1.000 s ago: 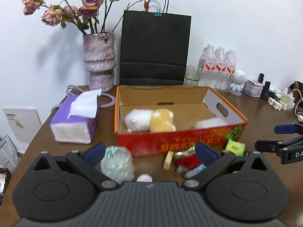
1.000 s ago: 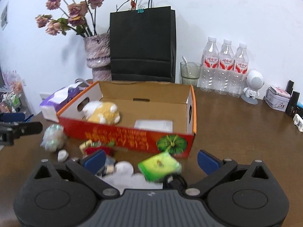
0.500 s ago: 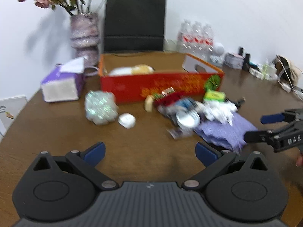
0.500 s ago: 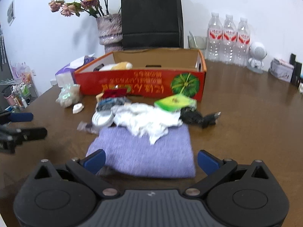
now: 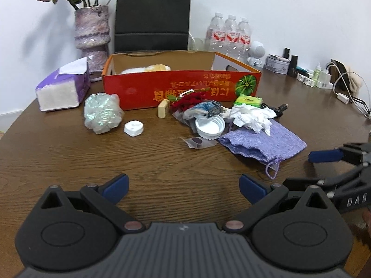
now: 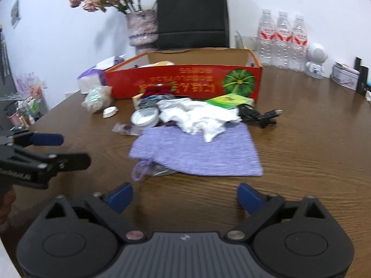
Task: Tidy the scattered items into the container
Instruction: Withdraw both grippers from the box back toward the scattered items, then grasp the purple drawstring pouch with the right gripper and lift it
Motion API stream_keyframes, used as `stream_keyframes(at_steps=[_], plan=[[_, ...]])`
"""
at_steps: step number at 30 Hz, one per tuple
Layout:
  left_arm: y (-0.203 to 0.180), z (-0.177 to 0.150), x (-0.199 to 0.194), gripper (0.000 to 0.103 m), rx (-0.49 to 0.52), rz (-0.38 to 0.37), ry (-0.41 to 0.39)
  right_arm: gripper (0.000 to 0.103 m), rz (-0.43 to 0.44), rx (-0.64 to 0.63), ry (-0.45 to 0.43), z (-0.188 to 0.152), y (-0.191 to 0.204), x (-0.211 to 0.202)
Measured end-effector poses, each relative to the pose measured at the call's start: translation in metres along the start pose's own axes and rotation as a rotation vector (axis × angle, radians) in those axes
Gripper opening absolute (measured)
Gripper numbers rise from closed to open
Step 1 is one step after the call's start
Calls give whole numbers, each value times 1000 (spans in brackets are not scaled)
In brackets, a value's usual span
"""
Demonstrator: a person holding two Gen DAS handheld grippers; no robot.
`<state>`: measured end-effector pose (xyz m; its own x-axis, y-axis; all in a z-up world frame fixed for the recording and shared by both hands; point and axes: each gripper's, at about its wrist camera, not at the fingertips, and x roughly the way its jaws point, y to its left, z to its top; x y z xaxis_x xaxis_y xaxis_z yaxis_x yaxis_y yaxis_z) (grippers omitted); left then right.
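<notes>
An open red cardboard box (image 5: 180, 88) (image 6: 185, 83) stands at the back of the wooden table with a plush toy (image 5: 148, 68) inside. In front of it lie scattered items: an iridescent wrapped bundle (image 5: 102, 113), a small white case (image 5: 133, 127), a white lid (image 5: 209, 126), a crumpled white cloth (image 5: 252, 115) (image 6: 197, 115), a purple knit pouch (image 5: 262, 142) (image 6: 197, 150), a green packet (image 5: 247, 100) and a black cable (image 6: 257, 114). My left gripper (image 5: 184, 186) is open and empty, well short of the items. My right gripper (image 6: 185, 194) is open and empty, just short of the pouch.
A purple tissue pack (image 5: 62, 88) lies left of the box. A vase of dried flowers (image 5: 91, 34), a black paper bag (image 5: 153, 16) and water bottles (image 5: 229, 37) stand behind it. Small bottles, a tin and chargers (image 5: 313, 76) line the far right.
Both grippers have pulled back from the box and down toward the near edge of the table, so the whole scattered pile now shows in front of them. Both stay open and empty.
</notes>
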<state>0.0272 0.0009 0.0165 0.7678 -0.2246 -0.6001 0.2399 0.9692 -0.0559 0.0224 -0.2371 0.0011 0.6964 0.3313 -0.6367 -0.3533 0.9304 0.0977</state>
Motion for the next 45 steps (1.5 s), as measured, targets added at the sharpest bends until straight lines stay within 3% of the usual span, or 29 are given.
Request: stream_keyframes(at_steps=[2, 7, 12, 26, 30, 33, 36, 42, 45], plan=[[3, -1, -2, 103, -10, 7, -2, 86, -4, -42, -7, -1, 10, 3], [14, -5, -8, 103, -41, 32, -1, 63, -9, -90, -30, 5, 26, 12], [26, -7, -12, 103, -85, 50, -5, 52, 3, -103, -29, 11, 31, 16], [16, -4, -11, 103, -78, 14, -12, 53, -42, -157, -58, 22, 41, 22], [16, -4, -11, 103, -77, 17, -11, 64, -41, -173, -89, 30, 44, 23], [17, -1, -11, 103, -76, 22, -11, 61, -24, -165, -71, 37, 45, 30], [18, 2, -10, 103, -75, 25, -8, 22, 15, -128, -26, 41, 40, 38], [14, 10, -4, 103, -58, 15, -5, 7, 52, -46, -101, 48, 25, 18], [8, 16, 4, 103, -45, 1, 0, 7, 41, -13, -129, 54, 12, 11]])
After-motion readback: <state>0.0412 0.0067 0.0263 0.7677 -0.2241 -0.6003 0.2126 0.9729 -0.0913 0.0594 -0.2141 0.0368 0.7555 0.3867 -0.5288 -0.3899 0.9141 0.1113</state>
